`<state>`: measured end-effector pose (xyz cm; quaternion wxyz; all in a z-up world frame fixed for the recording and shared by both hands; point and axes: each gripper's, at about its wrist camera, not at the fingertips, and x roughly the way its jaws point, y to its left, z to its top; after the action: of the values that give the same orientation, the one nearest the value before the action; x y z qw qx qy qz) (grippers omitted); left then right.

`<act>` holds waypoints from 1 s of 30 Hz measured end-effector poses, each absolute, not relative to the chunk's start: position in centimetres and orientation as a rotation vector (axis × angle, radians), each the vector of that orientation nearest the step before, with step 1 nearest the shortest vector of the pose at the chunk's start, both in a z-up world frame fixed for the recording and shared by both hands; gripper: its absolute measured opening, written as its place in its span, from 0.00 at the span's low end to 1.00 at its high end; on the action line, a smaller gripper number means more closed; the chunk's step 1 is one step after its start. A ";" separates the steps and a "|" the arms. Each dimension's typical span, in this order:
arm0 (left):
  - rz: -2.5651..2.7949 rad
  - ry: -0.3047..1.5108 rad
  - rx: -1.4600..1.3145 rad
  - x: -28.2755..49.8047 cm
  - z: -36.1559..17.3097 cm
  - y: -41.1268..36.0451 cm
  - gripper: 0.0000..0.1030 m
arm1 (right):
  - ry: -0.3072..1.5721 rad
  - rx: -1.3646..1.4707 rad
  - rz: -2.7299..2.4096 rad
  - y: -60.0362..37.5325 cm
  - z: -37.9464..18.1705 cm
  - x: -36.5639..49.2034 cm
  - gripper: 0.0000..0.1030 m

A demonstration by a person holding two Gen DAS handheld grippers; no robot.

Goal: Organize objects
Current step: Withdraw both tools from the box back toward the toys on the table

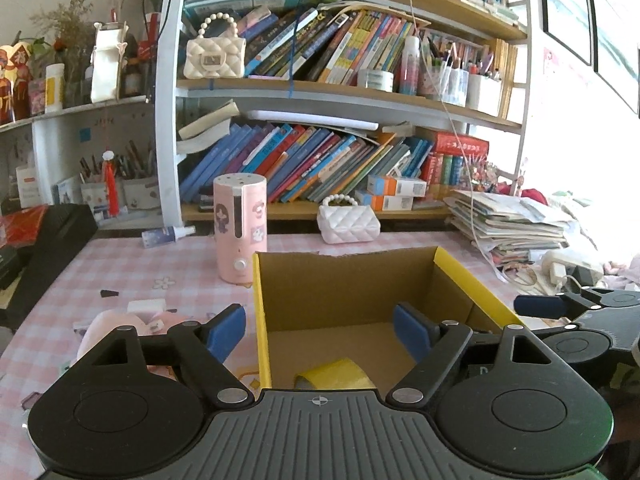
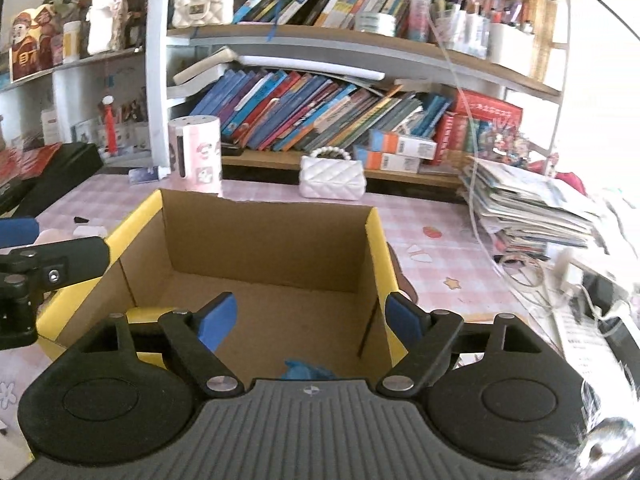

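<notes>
Hovering over the open cardboard box [image 1: 352, 292], the left gripper [image 1: 320, 330] and right gripper [image 2: 308, 318] both tilt downward, jaws spread wide and holding nothing. Inside the box, near its front wall, lie a crumpled yellow piece [image 1: 336, 374] and a blue scrap [image 2: 306, 369]. Behind the box on the pink checked table [image 1: 132, 264] stand a smooth pink cylinder [image 1: 239, 228] and a quilted white purse [image 1: 348, 226].
</notes>
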<state>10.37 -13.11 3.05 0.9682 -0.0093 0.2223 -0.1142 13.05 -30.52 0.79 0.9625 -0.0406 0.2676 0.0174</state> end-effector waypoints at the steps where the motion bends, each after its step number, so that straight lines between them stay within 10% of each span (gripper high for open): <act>1: -0.236 0.448 -0.020 10.2 3.0 -12.9 0.81 | 0.541 -0.080 0.023 -30.4 0.8 12.7 0.78; 30: -0.264 0.606 0.064 2.7 0.4 -2.8 0.82 | 0.706 0.014 -0.124 -20.8 -1.9 2.0 0.83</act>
<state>2.67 -2.82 0.42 0.9454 0.0316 0.2974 -0.1296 1.97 -20.83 -1.88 0.9364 0.0070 0.3456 -0.0608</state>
